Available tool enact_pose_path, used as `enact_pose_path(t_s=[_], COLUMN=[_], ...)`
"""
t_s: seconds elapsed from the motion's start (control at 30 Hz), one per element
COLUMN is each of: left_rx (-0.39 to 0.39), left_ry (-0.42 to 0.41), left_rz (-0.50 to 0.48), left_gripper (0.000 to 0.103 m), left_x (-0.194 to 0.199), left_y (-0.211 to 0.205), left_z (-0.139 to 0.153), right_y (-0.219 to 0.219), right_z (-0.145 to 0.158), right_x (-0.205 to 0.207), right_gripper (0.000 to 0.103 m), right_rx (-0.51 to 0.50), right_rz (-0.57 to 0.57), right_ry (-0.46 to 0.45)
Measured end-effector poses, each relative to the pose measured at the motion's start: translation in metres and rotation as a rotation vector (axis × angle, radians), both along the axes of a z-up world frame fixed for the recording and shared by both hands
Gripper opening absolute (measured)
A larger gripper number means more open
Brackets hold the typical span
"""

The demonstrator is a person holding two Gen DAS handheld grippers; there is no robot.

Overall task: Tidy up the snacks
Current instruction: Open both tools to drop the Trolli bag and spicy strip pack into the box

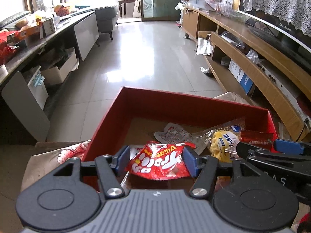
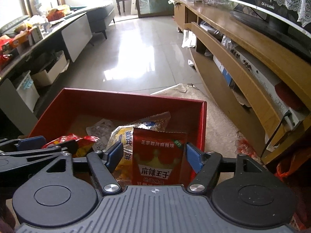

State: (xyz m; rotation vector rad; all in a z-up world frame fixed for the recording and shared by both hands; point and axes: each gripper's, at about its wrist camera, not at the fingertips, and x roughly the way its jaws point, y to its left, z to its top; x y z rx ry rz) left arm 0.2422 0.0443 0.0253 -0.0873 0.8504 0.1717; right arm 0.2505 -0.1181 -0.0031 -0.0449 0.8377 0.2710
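Two snack packs at the release point over the red box.

L gripper (image 1: 156,160): crumpled red snack bag (image 1: 161,163) seen between its pads, w/ slight gaps, so grip judged let go; R gripper (image 2: 154,156) spread, dark-red spicy strip packet (image 2: 159,159) loose between pads. Both should be lifted straight clear w/o snagging. Beyond, inside the red box (image 1: 194,104): yellow pack (image 1: 223,141), white pouch (image 1: 175,134). TV cabinet (image 2: 243,58) further right; floor ahead.

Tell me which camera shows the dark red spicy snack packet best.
The right wrist view: the dark red spicy snack packet stands upright, label facing the camera, between the right tool's open pads. The left wrist view shows only its top edge behind that tool.
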Motion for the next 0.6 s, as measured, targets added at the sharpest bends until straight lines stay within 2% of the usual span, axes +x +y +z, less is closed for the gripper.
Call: enact_pose_path(t_s=[0.23,0.6], left_rx=[0.004,0.018], left_ry=[-0.022,-0.059], left_rz=[-0.001,-0.016], left_gripper=[0.061,0.062], left_x=[-0.011,-0.029], left_y=[-0.002,-0.011], left_z=[0.009,0.025], right_y=[-0.002,-0.011], right_z=[0.01,0.024], right_x=[-0.006,-0.017], right_gripper=[0.081,0.081], right_rx=[-0.016,-0.032], right_rz=[0.004,-0.01], right_ry=[-0.028,-0.054])
